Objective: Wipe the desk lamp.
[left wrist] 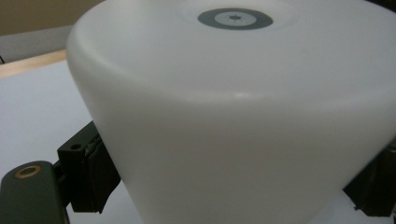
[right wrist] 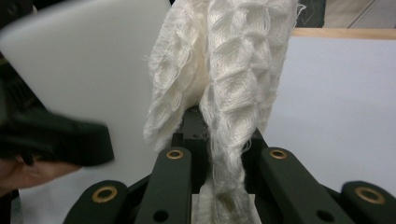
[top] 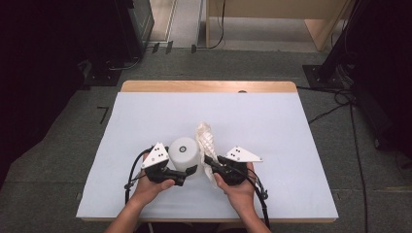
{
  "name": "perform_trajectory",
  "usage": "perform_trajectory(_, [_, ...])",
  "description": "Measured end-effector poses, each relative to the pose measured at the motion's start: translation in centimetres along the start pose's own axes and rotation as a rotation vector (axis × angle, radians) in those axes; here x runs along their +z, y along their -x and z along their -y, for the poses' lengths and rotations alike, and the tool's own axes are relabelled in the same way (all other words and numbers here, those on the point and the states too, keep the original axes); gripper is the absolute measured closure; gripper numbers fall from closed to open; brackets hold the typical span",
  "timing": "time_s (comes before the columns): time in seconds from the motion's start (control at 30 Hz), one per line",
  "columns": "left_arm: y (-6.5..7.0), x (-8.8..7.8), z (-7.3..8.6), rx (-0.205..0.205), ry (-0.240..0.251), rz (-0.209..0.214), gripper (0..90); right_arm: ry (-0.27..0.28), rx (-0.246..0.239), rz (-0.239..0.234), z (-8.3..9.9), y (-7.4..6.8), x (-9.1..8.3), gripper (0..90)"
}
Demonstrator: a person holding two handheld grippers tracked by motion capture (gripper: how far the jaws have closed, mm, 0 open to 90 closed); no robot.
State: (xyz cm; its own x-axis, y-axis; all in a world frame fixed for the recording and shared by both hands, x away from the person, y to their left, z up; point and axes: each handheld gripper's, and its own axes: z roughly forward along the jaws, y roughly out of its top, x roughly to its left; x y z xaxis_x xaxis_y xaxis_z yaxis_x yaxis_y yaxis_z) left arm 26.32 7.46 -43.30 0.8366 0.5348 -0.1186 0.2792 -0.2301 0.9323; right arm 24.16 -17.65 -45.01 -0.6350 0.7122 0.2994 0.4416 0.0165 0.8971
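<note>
Cloth, a cream waffle-weave rag point(top: 207, 145), stands bunched and upright just to the right of the white, smooth plastic cup point(top: 184, 154), which sits upside down on the desk point(top: 291, 160) with its flat base up. I take that cup as my landmark. My left tongs point(top: 187, 172) clamp it low on the near side, a pad pressed against each flank, as the left gripper view shows point(left wrist: 233, 116). My right tongs point(top: 210, 162) sit just right of the cup, closed tight on the rag, whose long axis runs up and away from the jaws point(right wrist: 224, 93). The rag appears to brush the cup's right wall. I judge the coming move to be a wipe across the cup, so what matters is that the rag lies right of it while the base faces up: the right hand must lift and swing left. Nothing else stands near the cup; the pale desk cover around it is bare.
</note>
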Motion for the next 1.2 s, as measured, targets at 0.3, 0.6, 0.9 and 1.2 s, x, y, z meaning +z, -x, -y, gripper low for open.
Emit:
perform_trajectory(0.3, [0.2, 0.6, 0.4, 0.011, -0.028, 0.004, 8.8, 0.006, -0.007, 0.009, -0.1, -0.1, -0.1, 79.9])
perform_trajectory(0.6, [1.3, 2.5, 1.5, 0.041, -0.107, 0.021, 8.8, 0.074, -0.013, 0.020, -1.6, -0.2, -1.8, 79.9])
perform_trajectory(0.9, [1.2, 1.6, 0.8, 0.042, -0.069, 0.014, 8.8, 0.005, 0.005, 0.036, -0.3, 0.6, -0.5, 79.9])
perform_trajectory(1.2, [0.3, 0.2, 0.1, 0.008, -0.007, 0.009, 8.8, -0.042, -0.008, 0.022, 0.5, 0.4, 0.5, 79.9])
